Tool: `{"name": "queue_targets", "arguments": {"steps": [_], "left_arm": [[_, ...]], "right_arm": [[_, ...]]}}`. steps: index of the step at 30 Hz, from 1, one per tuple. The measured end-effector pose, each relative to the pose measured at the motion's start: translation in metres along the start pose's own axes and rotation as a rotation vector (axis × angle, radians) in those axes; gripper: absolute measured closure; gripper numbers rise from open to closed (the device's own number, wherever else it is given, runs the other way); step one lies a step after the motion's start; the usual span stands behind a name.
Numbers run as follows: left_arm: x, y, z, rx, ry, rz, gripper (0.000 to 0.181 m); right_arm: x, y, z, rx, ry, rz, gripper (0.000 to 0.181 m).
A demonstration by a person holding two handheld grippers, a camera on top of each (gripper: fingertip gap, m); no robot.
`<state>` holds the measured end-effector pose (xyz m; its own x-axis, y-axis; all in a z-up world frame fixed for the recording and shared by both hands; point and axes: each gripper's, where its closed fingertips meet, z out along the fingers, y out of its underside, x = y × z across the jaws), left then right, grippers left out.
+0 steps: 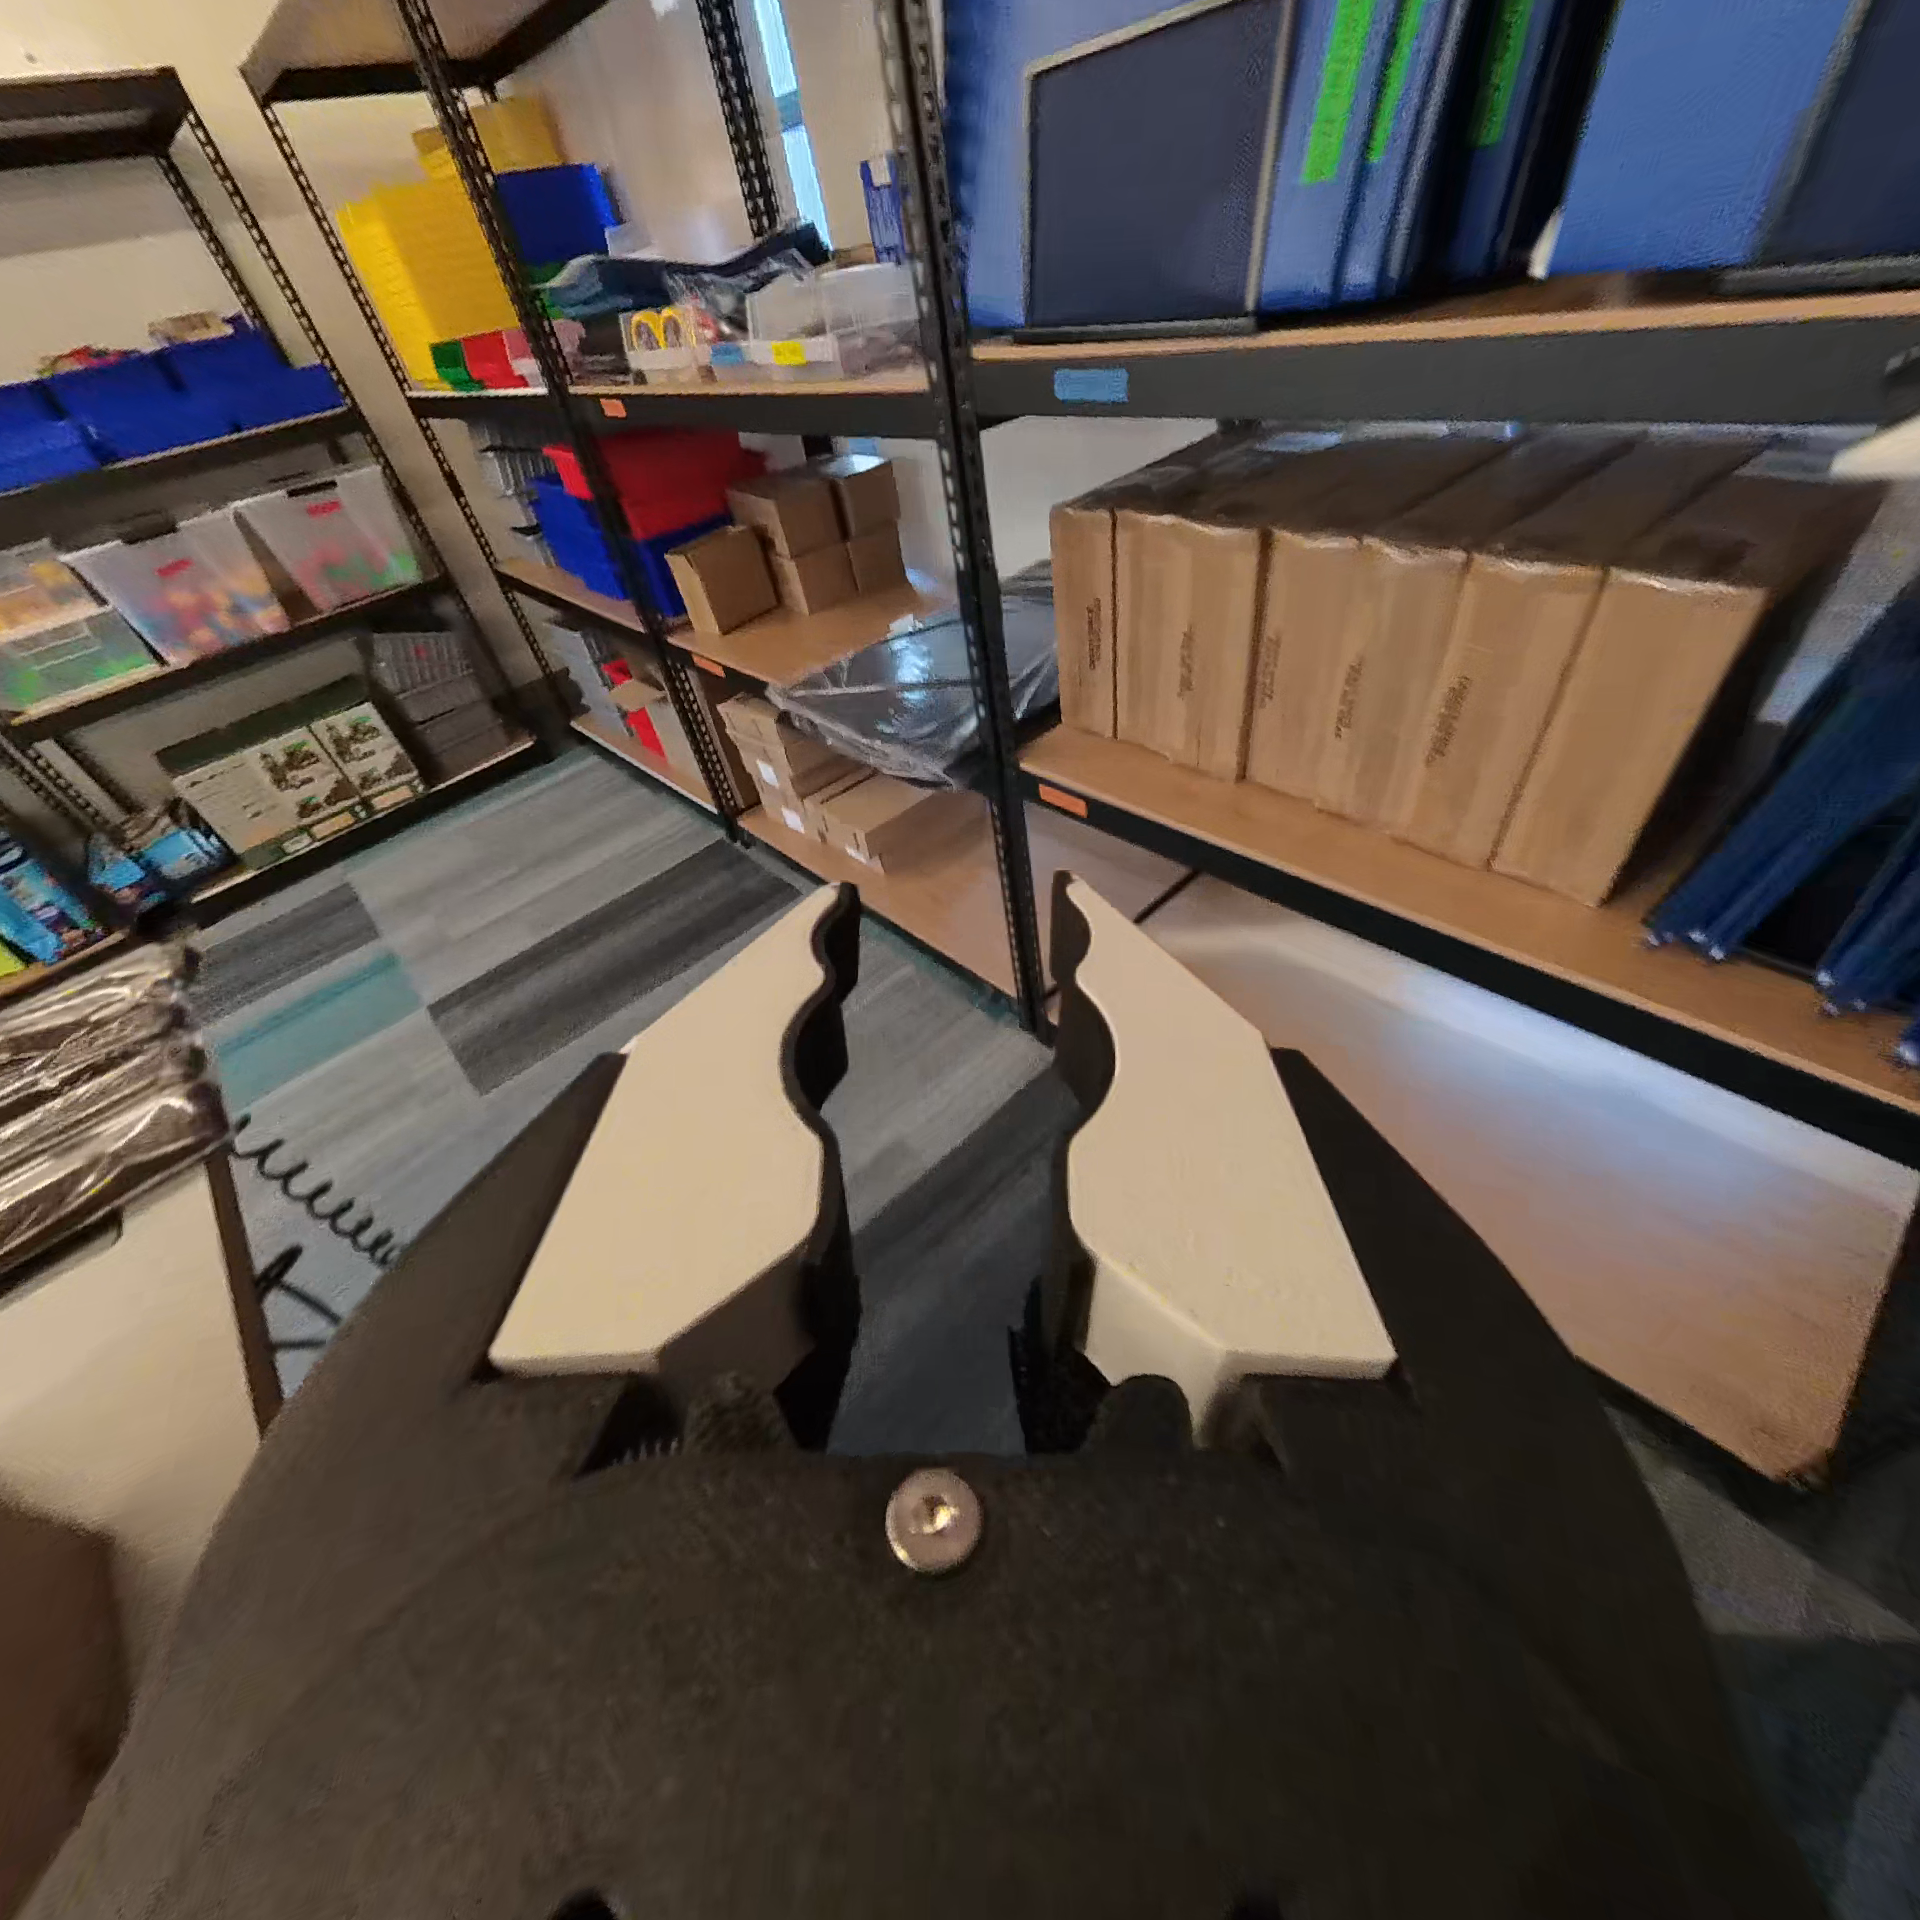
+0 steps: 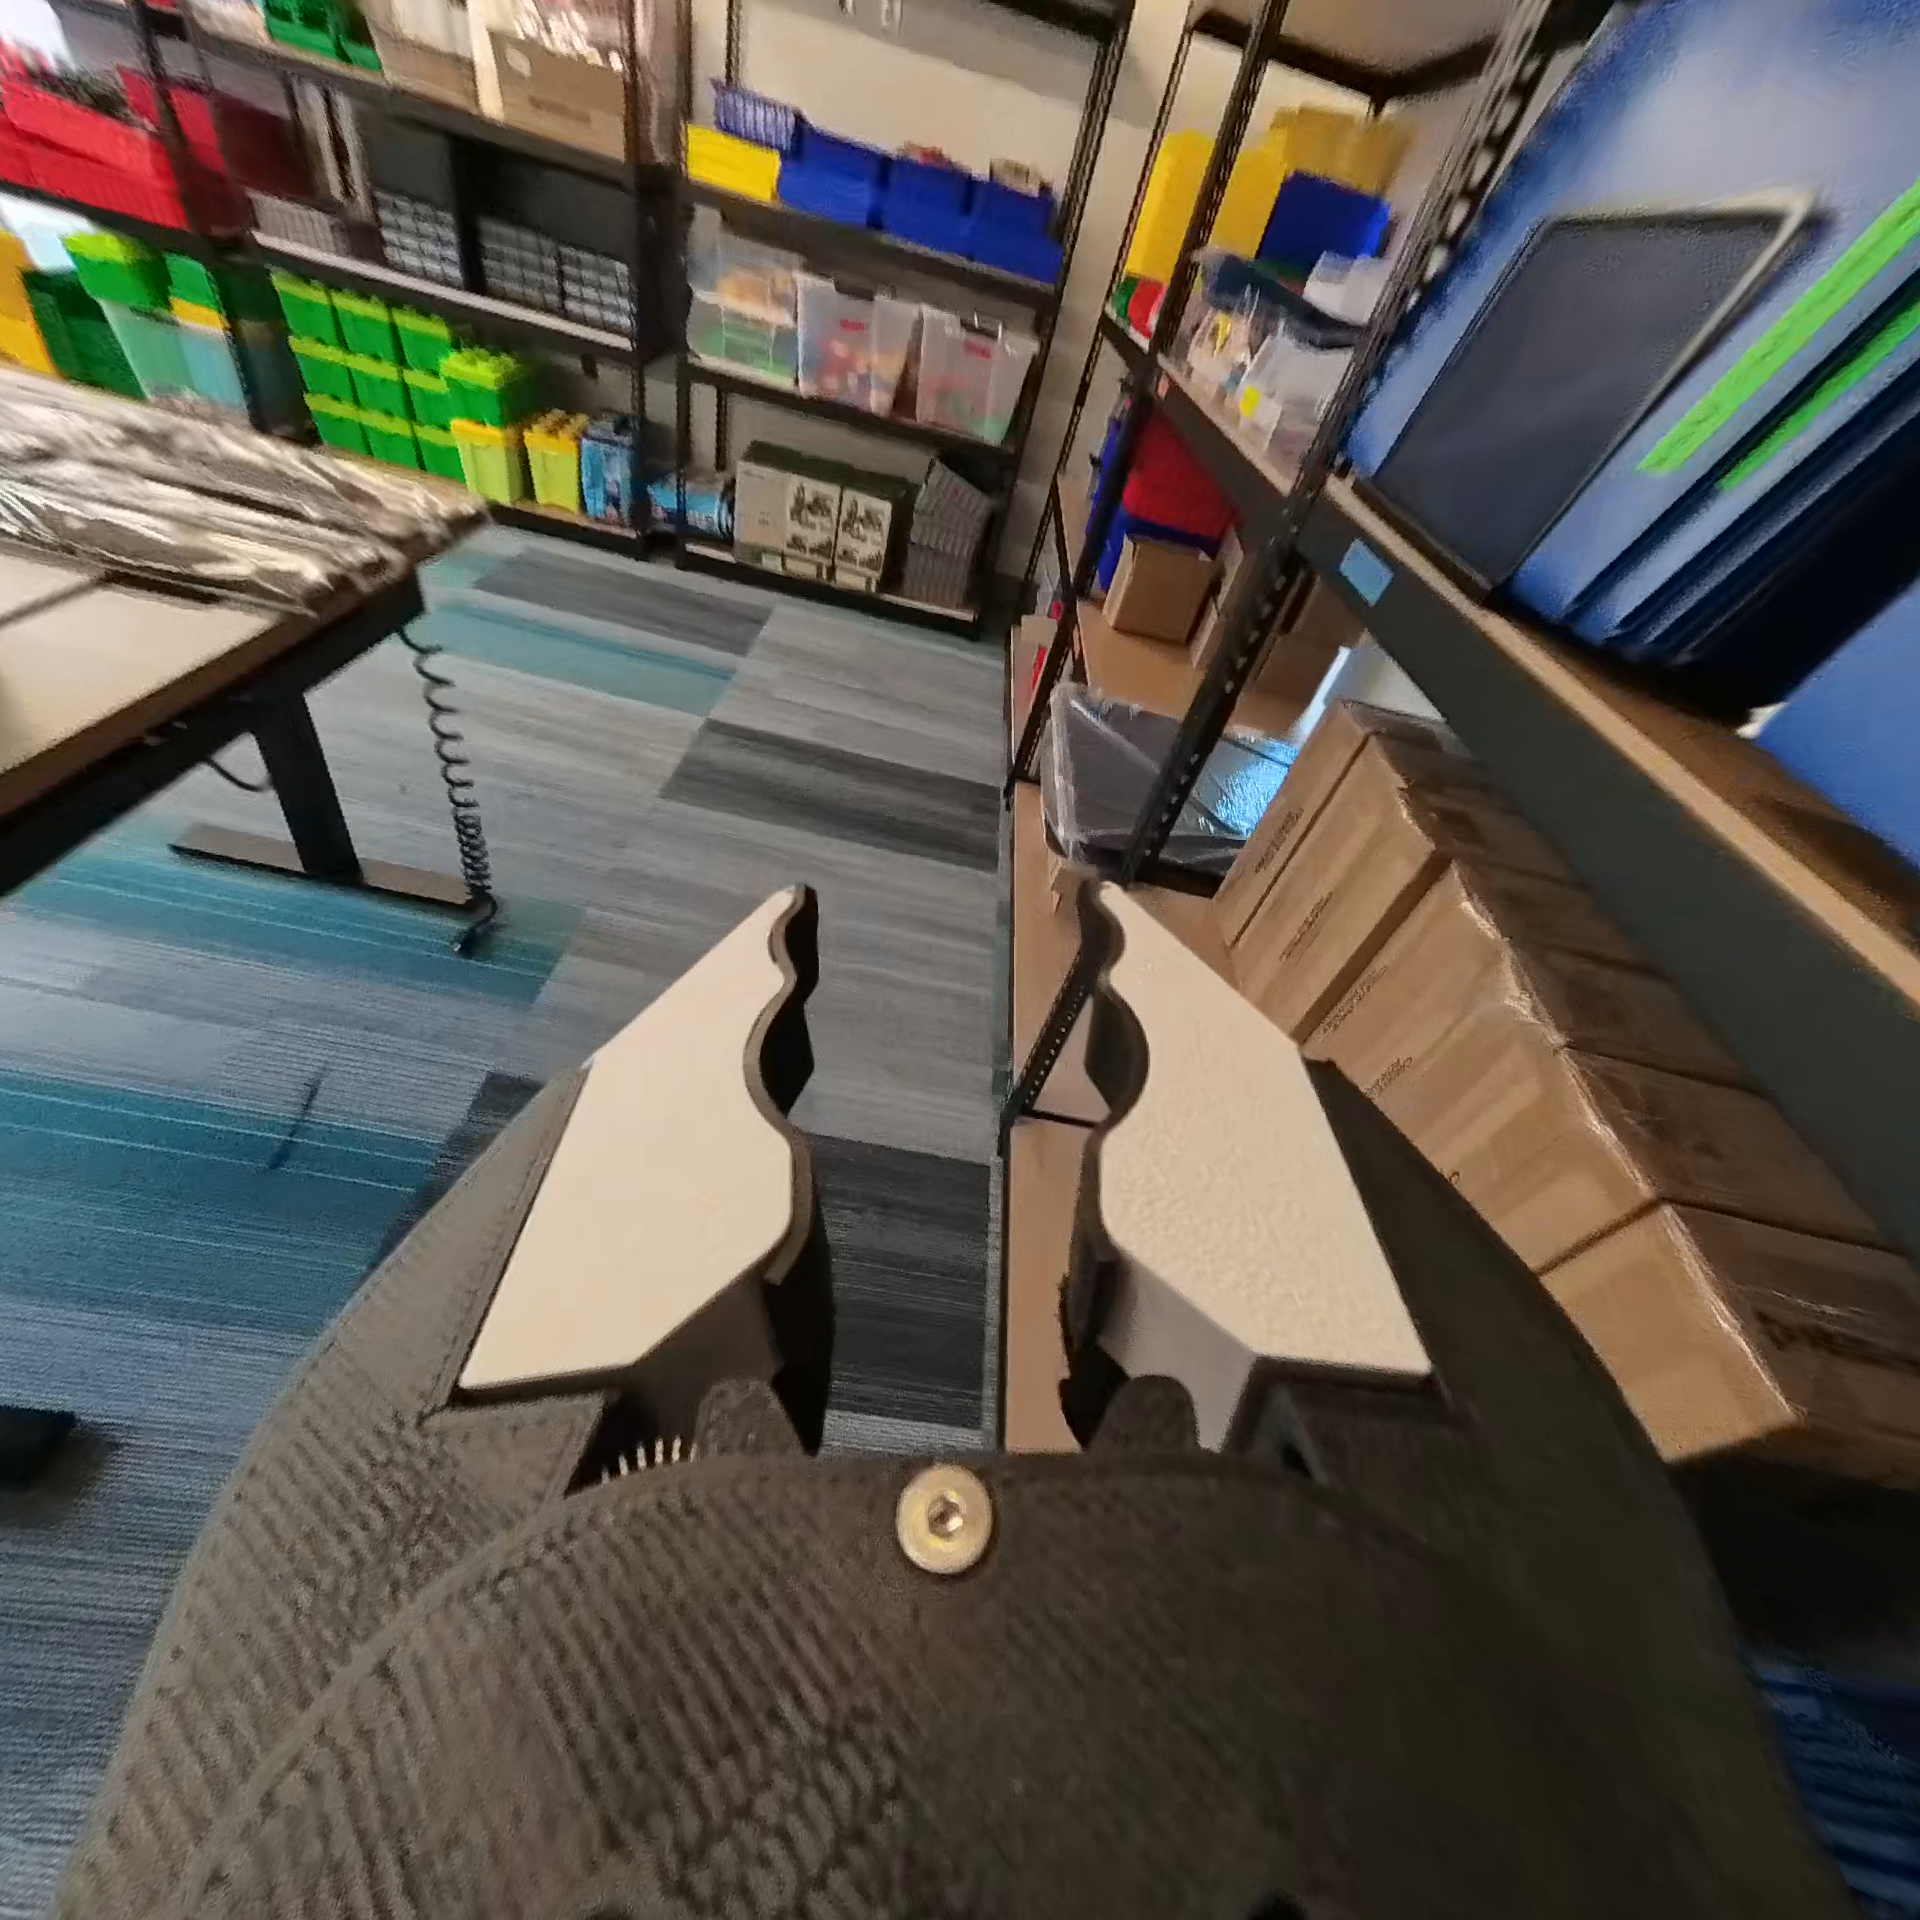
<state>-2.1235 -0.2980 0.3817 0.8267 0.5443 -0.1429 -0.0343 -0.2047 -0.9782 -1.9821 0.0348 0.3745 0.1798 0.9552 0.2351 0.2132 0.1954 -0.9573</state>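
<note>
Left gripper and right gripper hover with fingers narrowly parted, holding nothing. Brown cardboard boxes stand upright in a row on the black metal shelf, near its front edge.

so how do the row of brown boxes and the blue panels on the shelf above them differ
The brown boxes are plain cardboard, standing upright side by side in a tight row on the lower shelf; the blue panels are thin flat sheets with green tape strips, leaning together on the shelf above. The boxes are thick blocks; the panels are slim and taller. Both sit in the same black metal rack, untouched: the left tongs and right tongs hang open and empty.
</note>
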Motion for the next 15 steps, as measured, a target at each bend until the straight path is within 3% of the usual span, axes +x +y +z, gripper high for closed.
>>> {"name": "queue_targets", "arguments": {"steps": [5,11,15], "left_arm": [[-0.109,0.027,0.113,0.015,-0.053,-0.059,0.149],[-0.240,0.035,0.219,-0.064,-0.132,-0.020,0.150],[-0.317,0.048,0.283,-0.080,-0.151,-0.116,0.145]], "right_arm": [[0.033,-0.017,0.149,-0.016,0.085,-0.127,0.132],[0.037,-0.088,0.350,-0.017,0.070,-0.191,0.130],[0.034,-0.123,0.475,-0.041,0.074,-0.230,0.130]]}}
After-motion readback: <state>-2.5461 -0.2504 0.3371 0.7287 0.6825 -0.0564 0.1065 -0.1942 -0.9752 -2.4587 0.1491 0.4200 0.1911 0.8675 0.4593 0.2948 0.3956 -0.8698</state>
